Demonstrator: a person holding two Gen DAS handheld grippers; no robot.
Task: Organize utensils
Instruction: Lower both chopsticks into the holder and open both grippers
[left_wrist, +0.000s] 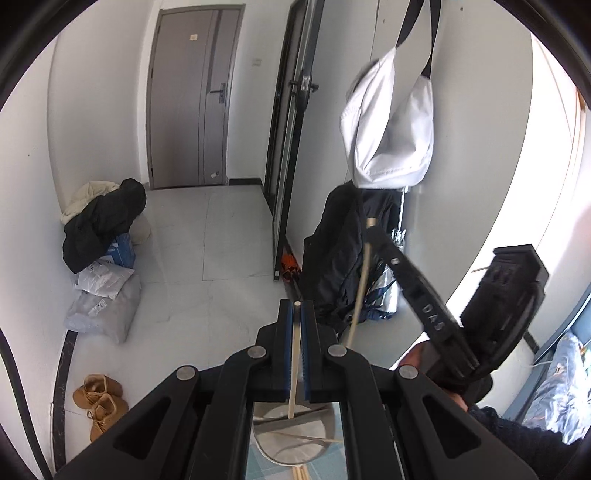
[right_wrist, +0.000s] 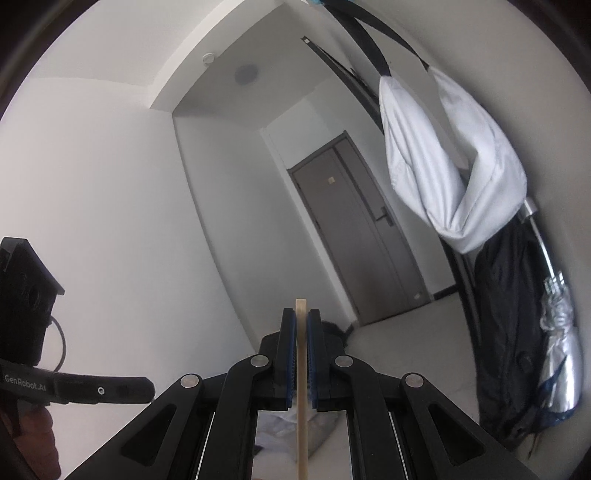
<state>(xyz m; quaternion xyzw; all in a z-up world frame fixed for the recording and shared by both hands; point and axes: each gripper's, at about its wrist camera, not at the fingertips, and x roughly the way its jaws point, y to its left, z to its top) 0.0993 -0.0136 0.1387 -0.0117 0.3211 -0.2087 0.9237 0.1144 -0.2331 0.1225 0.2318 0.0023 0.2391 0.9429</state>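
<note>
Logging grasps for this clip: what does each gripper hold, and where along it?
Left gripper: chopstick, gripped at its upper end. Right gripper: another chopstick, also near its top end.

Floor, pale tiles (left_wrist: 221, 236), left wrist view.
Along left wall: dark coat heap (left_wrist: 103, 221) over blue box (left_wrist: 123, 251), plastic parcels (left_wrist: 105, 299), tan boots (left_wrist: 99, 398). Far edge: grey door. Right wall: dark bag (left_wrist: 336, 254).

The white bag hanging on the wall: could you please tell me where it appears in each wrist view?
Left wrist view: the white bag hangs upper right of centre, above the dark coat.
Right wrist view: the white bag is at upper right, beside the dark coat.
Shared landmark: the grey door, left of the bag in both views.
</note>
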